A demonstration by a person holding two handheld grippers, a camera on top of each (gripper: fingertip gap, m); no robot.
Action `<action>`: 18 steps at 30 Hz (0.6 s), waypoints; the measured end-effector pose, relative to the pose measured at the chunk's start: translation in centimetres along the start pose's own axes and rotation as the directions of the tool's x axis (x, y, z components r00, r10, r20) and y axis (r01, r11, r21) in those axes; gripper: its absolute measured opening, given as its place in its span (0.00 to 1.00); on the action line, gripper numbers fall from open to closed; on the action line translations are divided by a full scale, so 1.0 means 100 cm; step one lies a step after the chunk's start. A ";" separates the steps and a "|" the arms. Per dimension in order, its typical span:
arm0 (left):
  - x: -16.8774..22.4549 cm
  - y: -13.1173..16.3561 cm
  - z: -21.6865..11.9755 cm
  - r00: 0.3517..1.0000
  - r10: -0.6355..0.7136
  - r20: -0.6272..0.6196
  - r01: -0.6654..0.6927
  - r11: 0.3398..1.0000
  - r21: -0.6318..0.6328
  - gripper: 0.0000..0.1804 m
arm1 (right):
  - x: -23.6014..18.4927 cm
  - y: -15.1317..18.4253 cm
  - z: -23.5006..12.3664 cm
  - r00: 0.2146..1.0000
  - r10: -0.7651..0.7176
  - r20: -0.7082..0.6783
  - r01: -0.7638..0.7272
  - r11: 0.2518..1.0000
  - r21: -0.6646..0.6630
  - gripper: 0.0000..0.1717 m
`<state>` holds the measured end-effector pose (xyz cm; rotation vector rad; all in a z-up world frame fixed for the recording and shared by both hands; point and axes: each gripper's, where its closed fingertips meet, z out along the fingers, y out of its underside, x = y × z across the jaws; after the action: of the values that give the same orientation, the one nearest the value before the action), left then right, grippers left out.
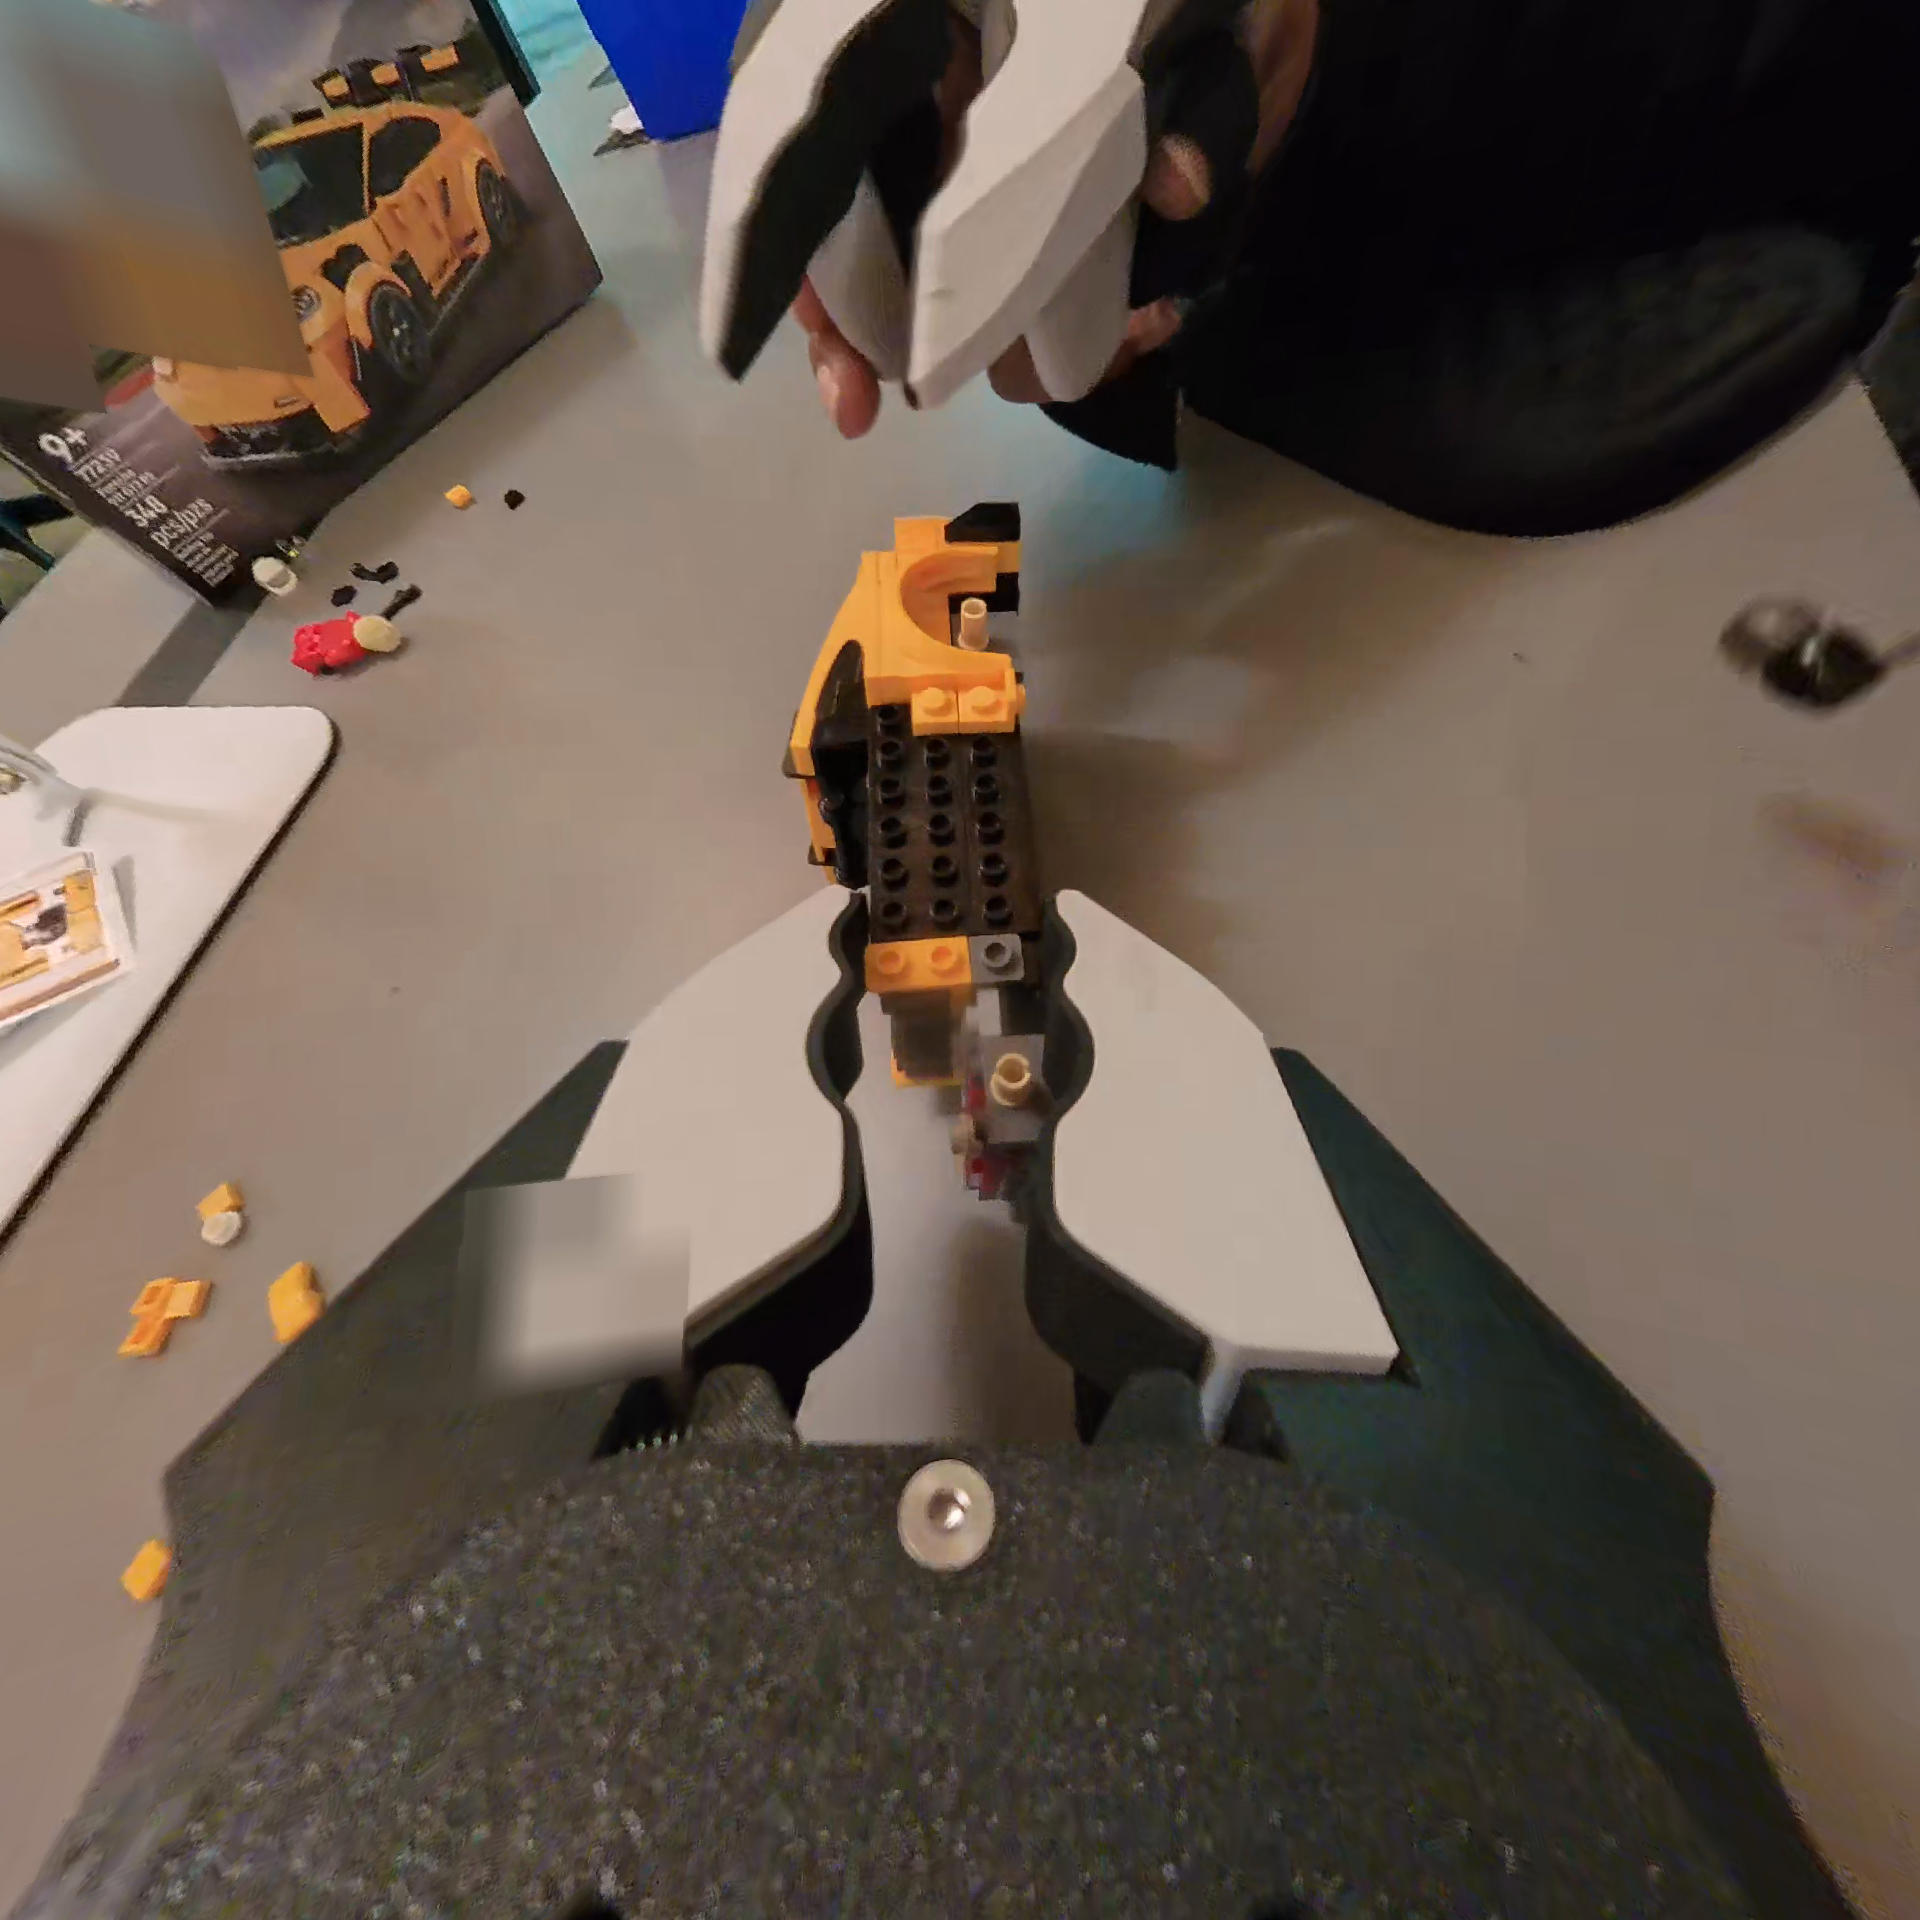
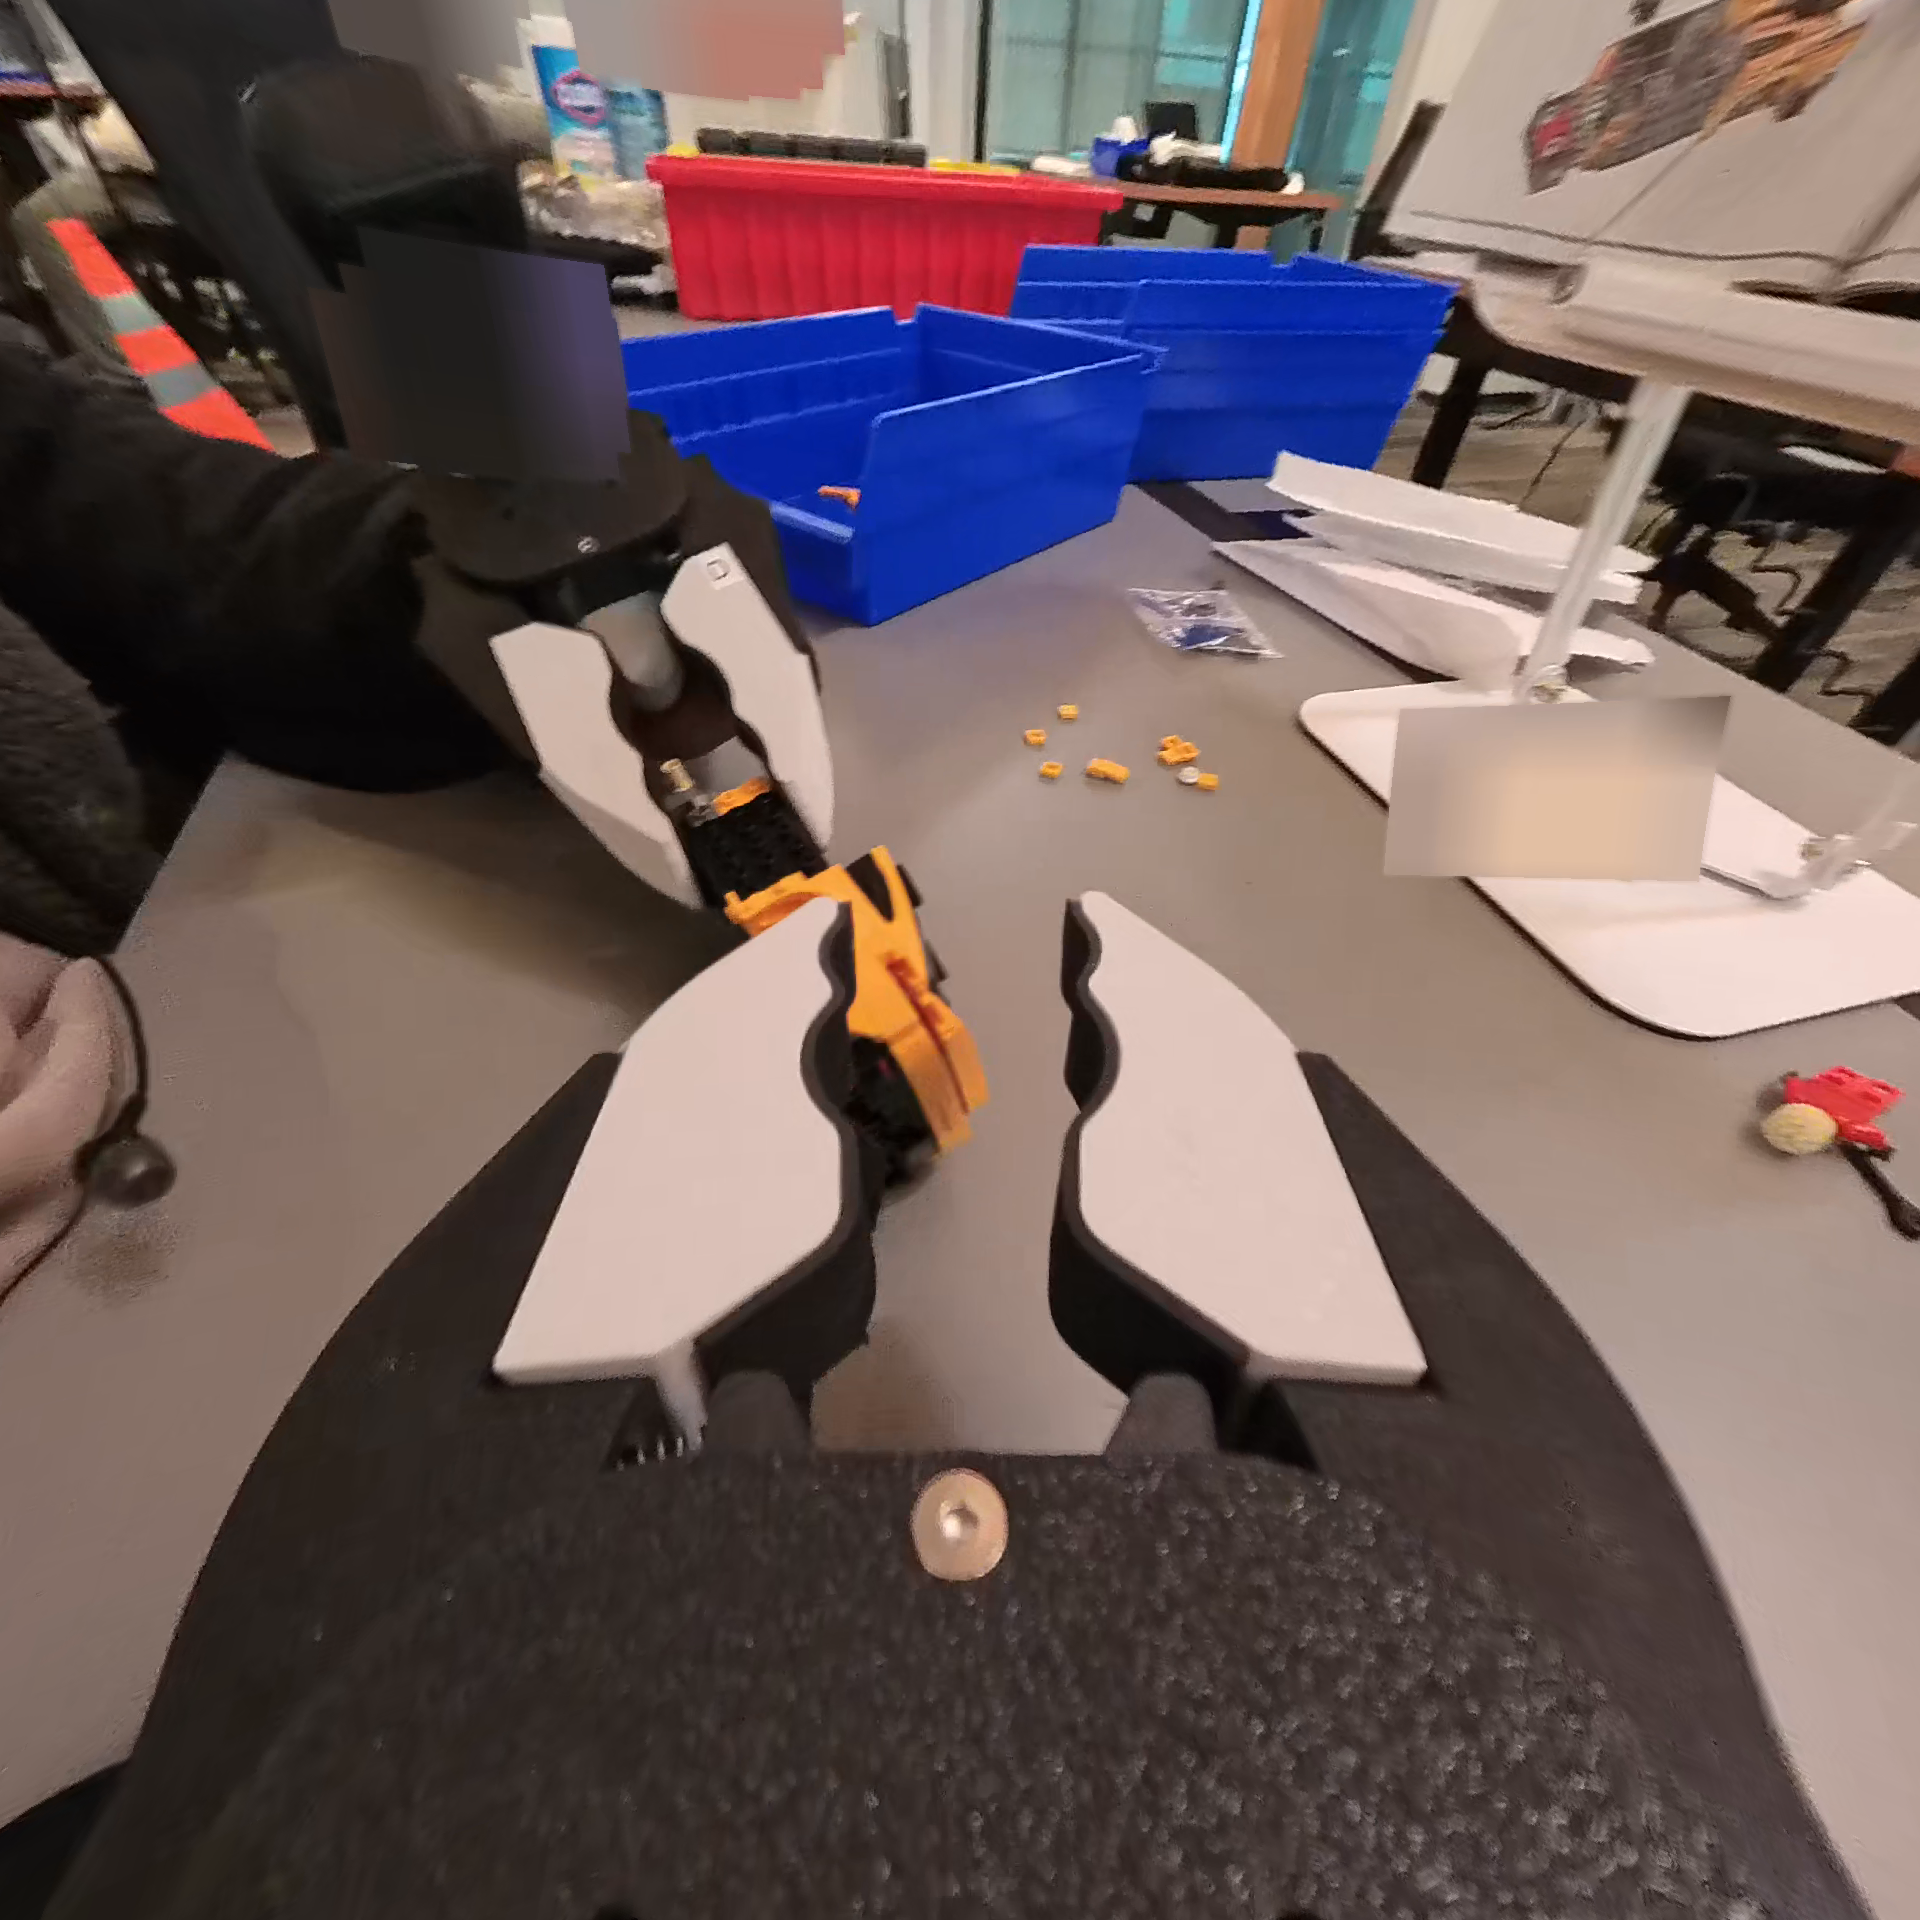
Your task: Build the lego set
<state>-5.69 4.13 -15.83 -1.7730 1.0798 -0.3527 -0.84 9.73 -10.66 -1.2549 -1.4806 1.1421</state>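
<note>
Left tongs clamped on brick car; right tongs agape.

Grey-white fingers, blk pads, blk textured body w/ silver screw.

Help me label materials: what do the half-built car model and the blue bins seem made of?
Half-built car model: likely hard moulded plastic bricks, orange and black, going by the studs and crisp edges. Blue bins: likely rigid plastic, smooth with a slight sheen, thin ribbed walls.

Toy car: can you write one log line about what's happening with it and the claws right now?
left claw: shut on toy car | right claw: open, car's other end between fingers | table: loose orange bricks
</note>
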 end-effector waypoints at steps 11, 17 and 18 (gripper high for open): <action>-0.018 0.008 0.000 0.955 0.242 0.173 -0.231 0.970 -0.082 0.17 | -0.008 0.035 0.018 0.996 -0.089 -0.012 0.085 0.980 -0.179 0.21; -0.016 0.008 0.001 0.970 0.191 0.147 -0.185 0.981 -0.059 0.18 | -0.009 0.036 0.018 0.957 -0.286 -0.050 0.270 0.940 -0.207 0.19; -0.013 0.007 0.001 0.985 0.133 0.113 -0.130 0.991 -0.033 0.20 | -0.009 0.037 0.017 0.938 -0.341 -0.053 0.323 0.921 -0.220 0.19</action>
<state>-6.67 5.15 -16.18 -1.7125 1.1169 -0.1547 -1.64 8.89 -14.72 -1.1193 -1.7002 0.7109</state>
